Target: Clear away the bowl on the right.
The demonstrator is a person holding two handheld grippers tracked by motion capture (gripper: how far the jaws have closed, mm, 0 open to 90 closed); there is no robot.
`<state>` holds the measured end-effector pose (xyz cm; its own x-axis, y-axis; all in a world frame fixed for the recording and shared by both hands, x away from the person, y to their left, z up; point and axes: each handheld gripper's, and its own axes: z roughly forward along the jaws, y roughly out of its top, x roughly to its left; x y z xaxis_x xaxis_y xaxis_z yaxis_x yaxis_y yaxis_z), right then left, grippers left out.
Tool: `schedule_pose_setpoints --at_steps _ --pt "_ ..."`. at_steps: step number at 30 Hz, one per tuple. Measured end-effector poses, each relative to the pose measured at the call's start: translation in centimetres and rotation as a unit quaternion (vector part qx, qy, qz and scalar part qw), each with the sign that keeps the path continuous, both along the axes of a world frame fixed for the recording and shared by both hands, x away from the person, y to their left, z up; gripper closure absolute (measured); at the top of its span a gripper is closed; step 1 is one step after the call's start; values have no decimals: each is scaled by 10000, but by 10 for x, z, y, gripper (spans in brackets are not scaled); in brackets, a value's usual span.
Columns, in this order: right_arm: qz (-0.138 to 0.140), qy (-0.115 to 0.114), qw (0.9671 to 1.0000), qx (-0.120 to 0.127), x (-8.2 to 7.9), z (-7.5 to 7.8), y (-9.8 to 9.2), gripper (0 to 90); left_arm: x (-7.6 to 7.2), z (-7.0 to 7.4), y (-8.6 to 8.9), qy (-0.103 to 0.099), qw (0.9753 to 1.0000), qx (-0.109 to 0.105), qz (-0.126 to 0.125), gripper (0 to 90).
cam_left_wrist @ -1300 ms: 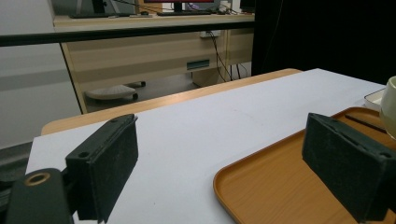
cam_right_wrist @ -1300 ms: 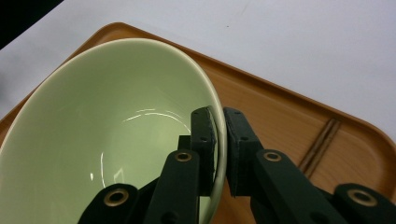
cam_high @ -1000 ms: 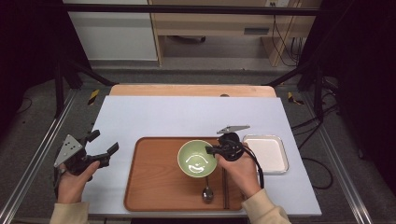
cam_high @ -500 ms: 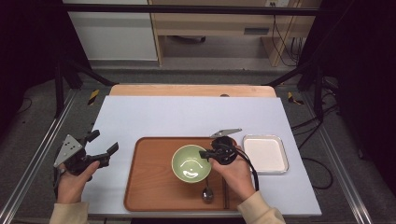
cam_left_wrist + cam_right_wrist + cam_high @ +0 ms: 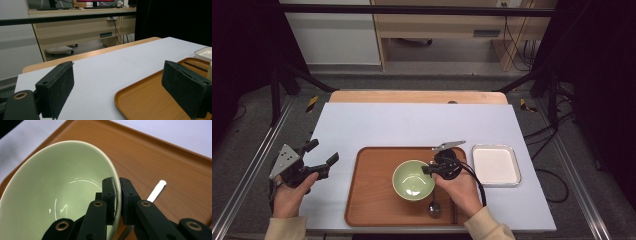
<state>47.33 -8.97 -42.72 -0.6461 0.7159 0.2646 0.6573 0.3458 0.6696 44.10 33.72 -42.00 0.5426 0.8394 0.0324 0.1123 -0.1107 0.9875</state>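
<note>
High view, from left to right: the left tool (image 5: pixel 319 161) hovers at the counter's (image 5: pixel 412 122) left edge, held in a hand (image 5: pixel 292 192), jaws spread wide with nothing between them. In the left gripper view those jaws frame bare counter and the near corner of the wooden tray (image 5: pixel 150 100), with open surface ahead up to the far edge. On the tray (image 5: pixel 372 200) the green bowl (image 5: pixel 412 180) sits at the middle, well clear of the tray's left rim. The right tool (image 5: pixel 428 170) grips the bowl's right rim; in the right gripper view one jaw lies inside the bowl (image 5: pixel 57 195) and one outside, clamped on the wall. A spoon (image 5: pixel 434 207) lies just below the bowl near the tray's front edge. A white square dish (image 5: pixel 495 165) stands just beside the tray's right rim, near the counter's right edge.
</note>
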Motion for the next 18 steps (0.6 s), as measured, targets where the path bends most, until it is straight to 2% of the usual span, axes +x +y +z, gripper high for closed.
schedule_pose_setpoints --at_steps 5,18 --pt "16 56 10000 -58 0 -6 1 837 0 1 1 -12 10000 9 1 105" --pt "88 110 9998 -114 1 -9 1 835 0 1 1 -11 10000 14 -12 106"
